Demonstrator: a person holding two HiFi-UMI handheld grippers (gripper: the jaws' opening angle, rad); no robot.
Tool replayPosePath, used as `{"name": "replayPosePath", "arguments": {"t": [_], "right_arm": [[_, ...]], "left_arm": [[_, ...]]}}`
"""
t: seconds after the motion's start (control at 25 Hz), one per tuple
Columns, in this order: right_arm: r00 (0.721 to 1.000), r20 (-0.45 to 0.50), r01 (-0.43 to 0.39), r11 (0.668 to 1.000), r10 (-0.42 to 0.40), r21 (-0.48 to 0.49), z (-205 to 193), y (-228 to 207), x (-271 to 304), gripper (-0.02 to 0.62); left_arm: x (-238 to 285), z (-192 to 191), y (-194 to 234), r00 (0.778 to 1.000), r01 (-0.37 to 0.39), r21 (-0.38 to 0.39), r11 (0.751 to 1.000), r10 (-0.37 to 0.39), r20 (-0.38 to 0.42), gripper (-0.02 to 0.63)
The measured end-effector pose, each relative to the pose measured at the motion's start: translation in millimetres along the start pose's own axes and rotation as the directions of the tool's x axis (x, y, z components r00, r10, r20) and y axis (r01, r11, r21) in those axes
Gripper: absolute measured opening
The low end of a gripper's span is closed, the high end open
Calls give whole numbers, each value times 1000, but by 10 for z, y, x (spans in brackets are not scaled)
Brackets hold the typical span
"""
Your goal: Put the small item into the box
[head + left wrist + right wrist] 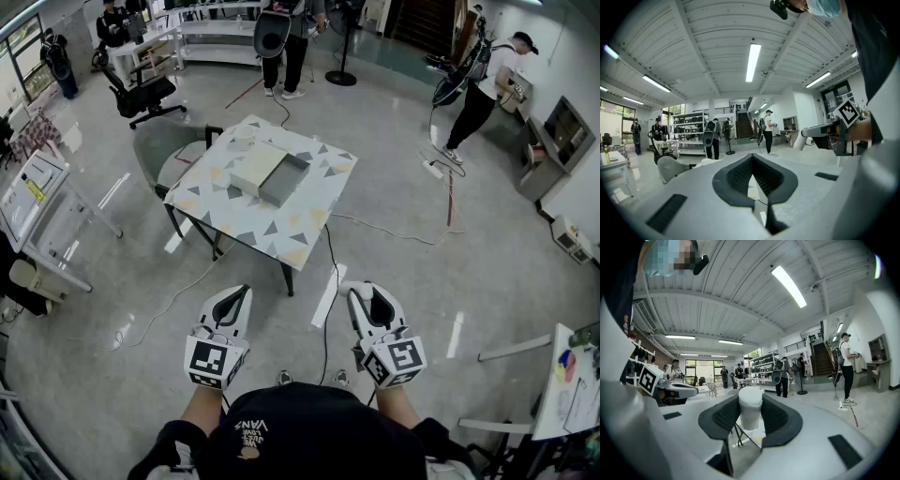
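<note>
An open box (272,172) with a beige lid and a grey inside lies on the patterned table (309,230), well ahead of me. Both grippers are held low near my body, far short of the table. A small white cylinder (751,411) stands upright between the pads of my right gripper (370,302) (751,401), which is shut on it. My left gripper (232,305) (752,159) has its jaws together at the tips and nothing between them. In the head view the cylinder itself cannot be made out.
A grey chair (159,159) stands at the table's far left and a black office chair (145,94) further back. Cables (394,230) trail over the floor around the table. White desks sit at the left (33,202) and right (572,394) edges. People stand along the back.
</note>
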State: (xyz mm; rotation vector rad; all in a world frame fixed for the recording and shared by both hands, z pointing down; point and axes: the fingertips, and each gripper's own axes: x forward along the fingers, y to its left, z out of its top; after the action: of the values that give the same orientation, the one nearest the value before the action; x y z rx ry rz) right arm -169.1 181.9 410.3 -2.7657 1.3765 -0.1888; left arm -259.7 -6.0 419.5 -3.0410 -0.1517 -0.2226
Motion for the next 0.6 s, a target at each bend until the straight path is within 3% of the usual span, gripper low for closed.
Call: {"name": "replayPosePath", "arguments": {"t": [0.6], "right_arm": [[1000,-11,-9,1000,9,4,-58,-125,254,132]], "left_arm": [[264,-158,30,999,36,-23,999,-37,-32,6]]}}
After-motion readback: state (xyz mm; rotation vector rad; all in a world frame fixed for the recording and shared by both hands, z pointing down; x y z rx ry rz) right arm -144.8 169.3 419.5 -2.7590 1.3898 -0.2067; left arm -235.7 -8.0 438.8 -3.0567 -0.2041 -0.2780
